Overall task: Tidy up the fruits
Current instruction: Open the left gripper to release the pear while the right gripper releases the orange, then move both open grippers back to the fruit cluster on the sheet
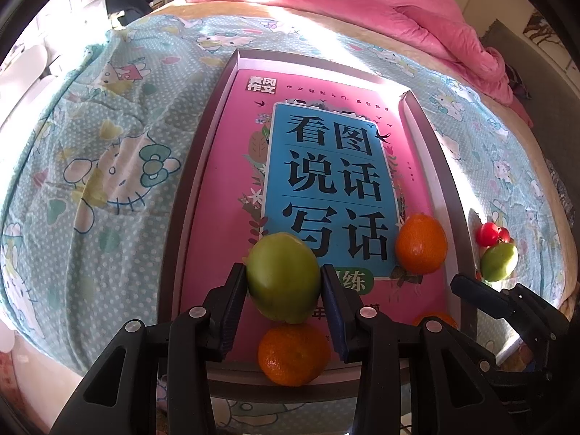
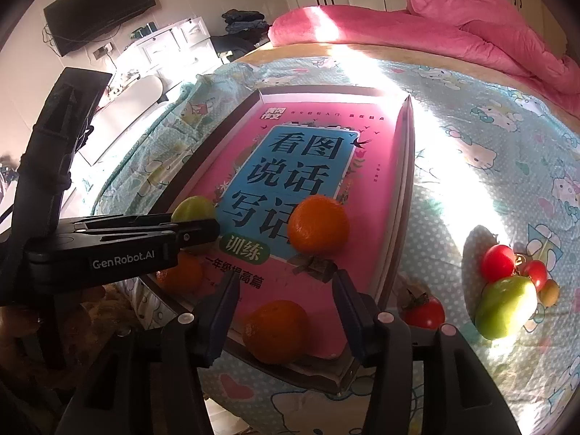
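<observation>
My left gripper (image 1: 284, 290) is shut on a green fruit (image 1: 284, 277) over the near end of a grey tray (image 1: 203, 145) lined with a pink book. It also shows in the right wrist view (image 2: 194, 208). Three oranges lie in the tray: one below the green fruit (image 1: 293, 353), one at the right (image 1: 420, 243), one near the front right corner (image 2: 275, 330). My right gripper (image 2: 284, 311) is open and empty above that orange. Outside the tray on the bed lie a second green fruit (image 2: 505, 306), red tomatoes (image 2: 498, 262) and one tomato (image 2: 424, 311).
The tray sits on a bed with a light blue cartoon sheet (image 1: 108, 145). A pink quilt (image 1: 417, 11) is piled at the far side. White drawers (image 2: 170, 40) and a wall screen (image 2: 101, 3) stand beyond the bed's left.
</observation>
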`<state>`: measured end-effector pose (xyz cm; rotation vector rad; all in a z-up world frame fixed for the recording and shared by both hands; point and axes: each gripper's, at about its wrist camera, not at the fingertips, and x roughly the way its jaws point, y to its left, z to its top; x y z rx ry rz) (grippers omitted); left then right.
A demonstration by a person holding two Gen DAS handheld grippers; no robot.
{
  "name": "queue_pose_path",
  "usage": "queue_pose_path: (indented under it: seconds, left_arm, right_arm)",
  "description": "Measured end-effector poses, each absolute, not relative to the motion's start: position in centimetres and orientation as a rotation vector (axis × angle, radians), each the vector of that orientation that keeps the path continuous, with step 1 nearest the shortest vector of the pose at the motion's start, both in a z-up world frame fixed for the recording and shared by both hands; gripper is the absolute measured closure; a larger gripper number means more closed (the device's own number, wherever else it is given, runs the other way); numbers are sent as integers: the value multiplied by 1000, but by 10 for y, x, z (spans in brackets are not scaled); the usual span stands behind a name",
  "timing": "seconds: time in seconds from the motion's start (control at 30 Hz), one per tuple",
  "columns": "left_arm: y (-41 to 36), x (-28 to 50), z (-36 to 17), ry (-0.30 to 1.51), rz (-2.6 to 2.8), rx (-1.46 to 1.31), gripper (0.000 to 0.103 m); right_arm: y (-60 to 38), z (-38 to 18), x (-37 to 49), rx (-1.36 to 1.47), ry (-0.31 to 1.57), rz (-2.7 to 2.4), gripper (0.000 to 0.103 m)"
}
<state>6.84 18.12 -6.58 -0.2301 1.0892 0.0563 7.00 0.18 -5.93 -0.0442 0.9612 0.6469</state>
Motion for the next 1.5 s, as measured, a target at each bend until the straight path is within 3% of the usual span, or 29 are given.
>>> queue_pose_path:
  seconds: [0.7, 1.1, 1.5]
  left_arm:
    - [173, 61, -44, 1030, 78, -177, 47]
    - [169, 58, -35, 1008, 90, -155, 37]
    - [160, 50, -17, 969, 80, -145, 35]
  right_arm:
    - [-7, -51, 62, -41, 934, 643, 48]
    - [-12, -43, 59, -34, 899, 633, 41]
    - [-25, -33, 56, -10, 852, 609, 37]
